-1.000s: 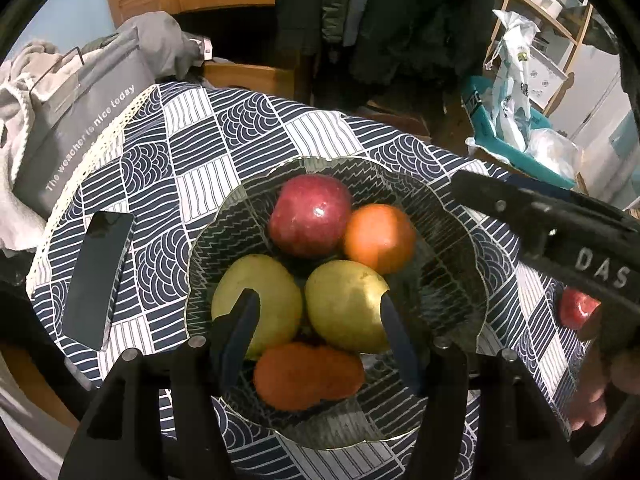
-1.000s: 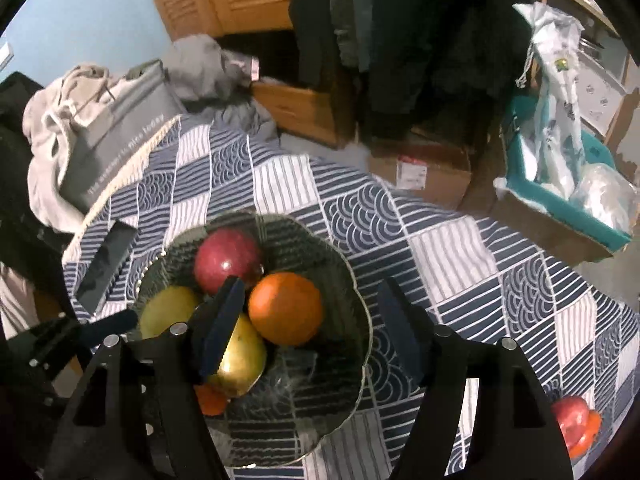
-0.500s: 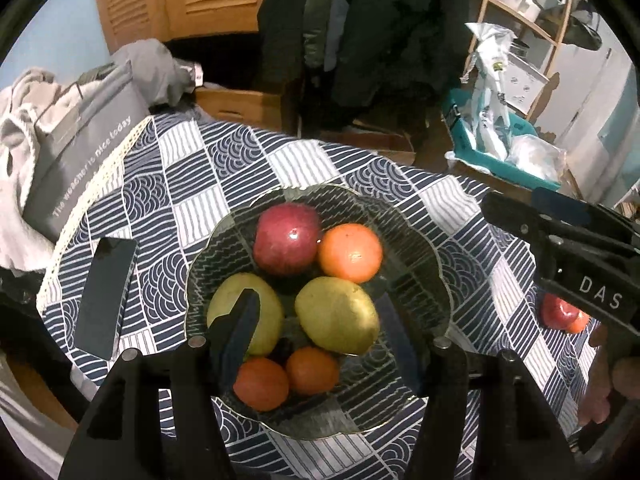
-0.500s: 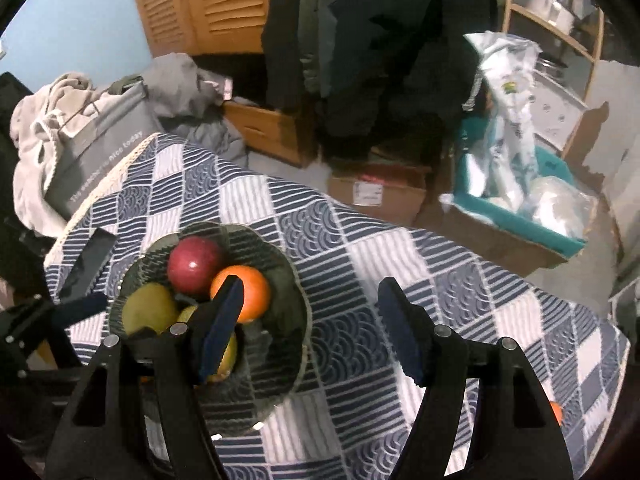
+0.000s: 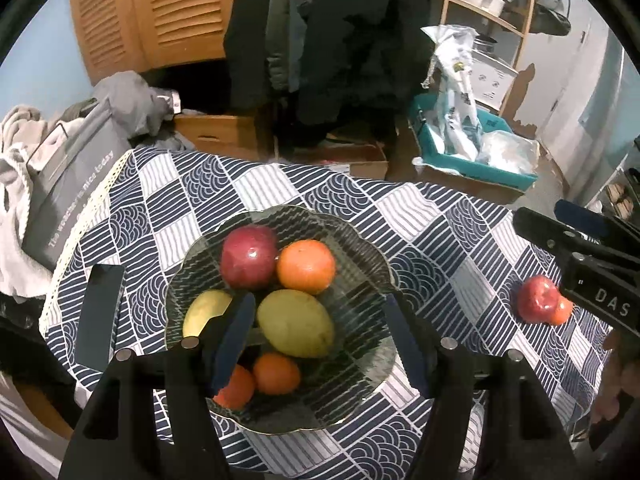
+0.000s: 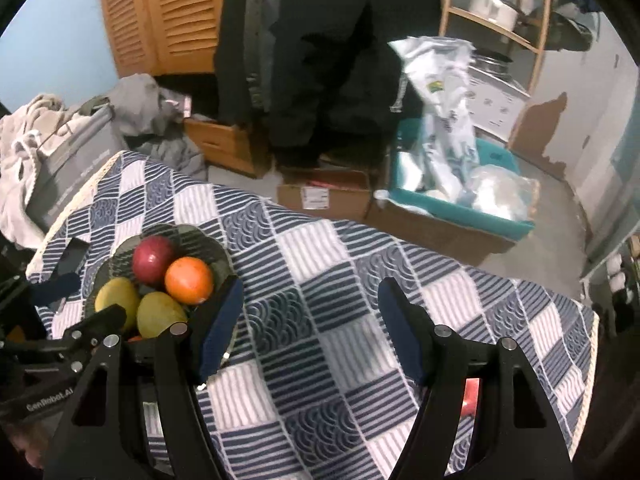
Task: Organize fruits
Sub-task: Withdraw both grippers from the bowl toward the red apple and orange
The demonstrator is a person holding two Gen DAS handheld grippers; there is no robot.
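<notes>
A glass bowl (image 5: 360, 248) on the patterned tablecloth holds a red apple (image 5: 249, 256), an orange (image 5: 306, 266), two yellow-green mangoes (image 5: 296, 328) and two small oranges (image 5: 276, 372). My left gripper (image 5: 320, 340) is open and empty above the bowl's near side. A second red apple (image 5: 536, 298) with a small orange (image 5: 562, 312) lies on the cloth to the right, beside my right gripper's body. My right gripper (image 6: 310, 328) is open and empty over the cloth, right of the bowl (image 6: 224, 256); the loose red apple (image 6: 472, 394) shows partly behind its right finger.
A dark phone (image 5: 100, 316) lies left of the bowl. A grey bag (image 5: 68, 192) and clothes sit off the table's left edge. Cardboard boxes (image 6: 324, 196) and a teal bin (image 6: 460, 208) stand on the floor beyond the far edge.
My left gripper has pulled back and up from the bowl, leaving two small oranges at its near side. My right gripper has swung right, away from the bowl.
</notes>
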